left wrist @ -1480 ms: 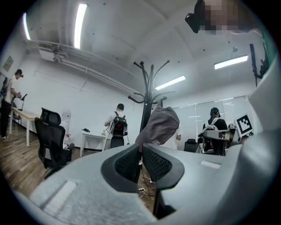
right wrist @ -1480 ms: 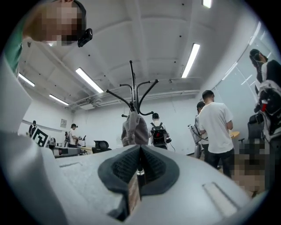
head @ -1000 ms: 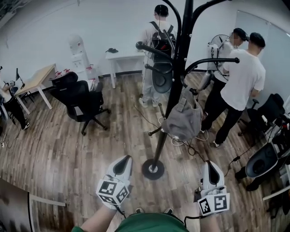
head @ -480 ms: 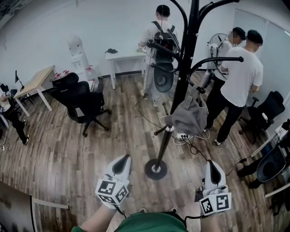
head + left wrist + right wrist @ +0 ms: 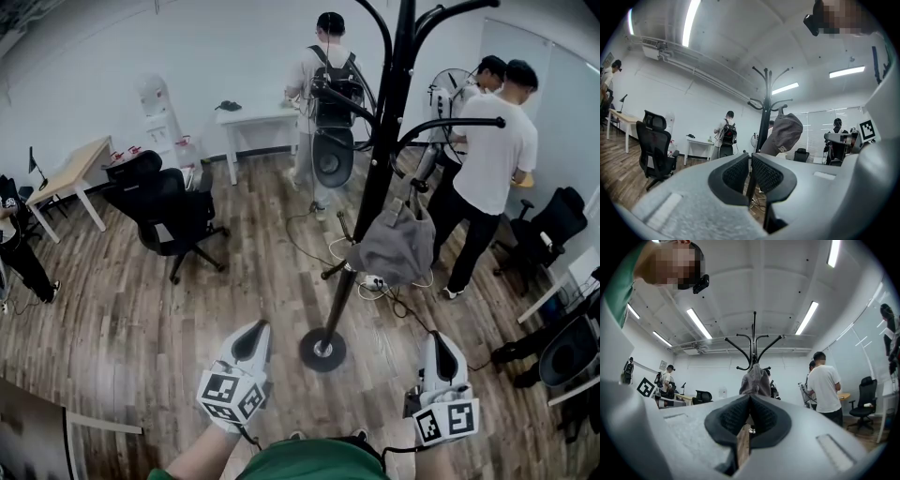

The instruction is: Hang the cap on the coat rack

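The grey cap (image 5: 394, 246) hangs from a lower hook of the black coat rack (image 5: 375, 178), which stands on a round base (image 5: 322, 349). It also shows as the grey cap (image 5: 783, 134) in the left gripper view and the grey cap (image 5: 753, 379) in the right gripper view. My left gripper (image 5: 254, 338) is low at the front, left of the base, shut with nothing between its jaws. My right gripper (image 5: 441, 345) is low at the front right, also shut and empty. Both are well clear of the cap.
A black office chair (image 5: 169, 211) stands left of the rack. A white table (image 5: 258, 117) and a person with a backpack (image 5: 323, 84) are behind it. Two people (image 5: 487, 169) stand at the right. Cables (image 5: 380, 286) lie on the wooden floor by the rack.
The head view has shifted slightly, so the rack and cap sit a little further right. Both grippers stay low, shut and empty.
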Tool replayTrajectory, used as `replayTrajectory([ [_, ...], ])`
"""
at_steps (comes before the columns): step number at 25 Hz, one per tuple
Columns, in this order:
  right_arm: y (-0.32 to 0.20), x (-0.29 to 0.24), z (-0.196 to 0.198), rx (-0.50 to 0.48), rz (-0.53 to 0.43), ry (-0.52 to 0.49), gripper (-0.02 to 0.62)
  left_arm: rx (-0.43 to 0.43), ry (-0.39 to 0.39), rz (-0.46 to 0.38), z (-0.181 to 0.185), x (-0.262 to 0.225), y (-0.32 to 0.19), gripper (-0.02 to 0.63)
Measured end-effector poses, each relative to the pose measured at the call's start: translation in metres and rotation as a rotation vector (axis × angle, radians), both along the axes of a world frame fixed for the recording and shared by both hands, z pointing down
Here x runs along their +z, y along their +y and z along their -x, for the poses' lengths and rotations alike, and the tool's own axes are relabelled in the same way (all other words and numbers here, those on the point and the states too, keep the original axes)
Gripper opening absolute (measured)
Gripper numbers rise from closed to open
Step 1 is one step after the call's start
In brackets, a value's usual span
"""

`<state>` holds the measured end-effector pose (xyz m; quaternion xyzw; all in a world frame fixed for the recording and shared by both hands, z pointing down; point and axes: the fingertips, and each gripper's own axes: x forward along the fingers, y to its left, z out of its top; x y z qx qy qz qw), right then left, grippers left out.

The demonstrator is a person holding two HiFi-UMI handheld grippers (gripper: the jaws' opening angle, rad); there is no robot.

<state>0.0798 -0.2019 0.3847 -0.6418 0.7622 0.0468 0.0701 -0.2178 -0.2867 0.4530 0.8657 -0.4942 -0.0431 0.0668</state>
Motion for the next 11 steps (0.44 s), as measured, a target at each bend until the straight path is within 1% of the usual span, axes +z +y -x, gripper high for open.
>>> replayTrajectory([
  [11,-0.0019,-0.0004,0.0029,-0.001,0.002,0.000,0.005,-0.005,-0.002,-0.005,0.0052,-0.0037,-0.0042,0.029],
])
